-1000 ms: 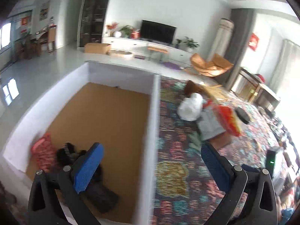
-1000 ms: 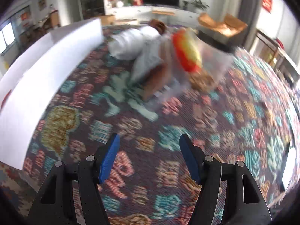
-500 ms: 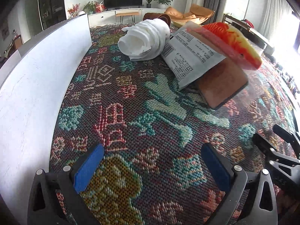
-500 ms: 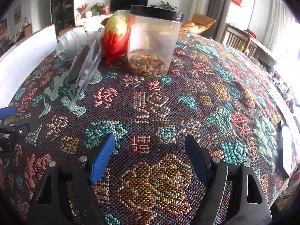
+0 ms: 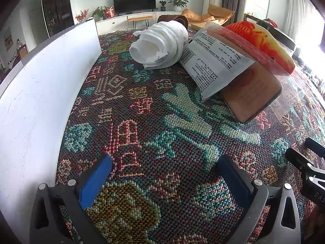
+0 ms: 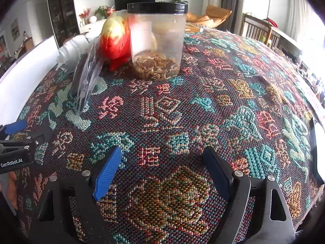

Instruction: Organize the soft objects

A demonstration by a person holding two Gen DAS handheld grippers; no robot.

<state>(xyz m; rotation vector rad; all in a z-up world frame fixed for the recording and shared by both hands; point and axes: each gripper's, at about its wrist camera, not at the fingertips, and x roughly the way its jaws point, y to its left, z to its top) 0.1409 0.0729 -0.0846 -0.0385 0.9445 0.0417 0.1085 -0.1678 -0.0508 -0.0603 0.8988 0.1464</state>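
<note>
Risk 1: wrong item. The soft things sit in one crowded heap with hard ones. A clear plastic jar [image 6: 157, 40] with a black lid stands touching the red and yellow plush toy [image 6: 115, 40], and a flat brown packet [image 5: 250, 93] in a clear wrapper leans against the same heap. A grasp aimed loosely at the toy can close on the jar or the wrapper instead.

Risk 2: toppling. The plush toy rests on top of the tilted packet and the printed white label [image 5: 213, 61]. Pulling any lower piece is likely to drag or tip what lies on it, and the jar could be knocked over.

Risk 3: collision. The two grippers work close together; each shows at the edge of the other's view. Reaching for the same heap at once may make them strike.

Risk 4: unrolling. The white rolled cloth [image 5: 160, 44] has loose layers and a small tag at its open end. A pinch on only the outer layer may unroll it rather than lift it.

Gripper state: the left gripper [image 5: 162, 180] has its fingers spread wide over bare patterned tablecloth [image 5: 142, 122], nothing between them. The right gripper [image 6: 162, 170] has its jaws opening, also with nothing between them.

Location: the rolled cloth lies on the tablecloth near the far end of the white box wall [image 5: 40, 93], touching the label. It looks thick, squashable and ridged. The plush toy lies between the cloth and the jar, rounded and glossy.
</note>
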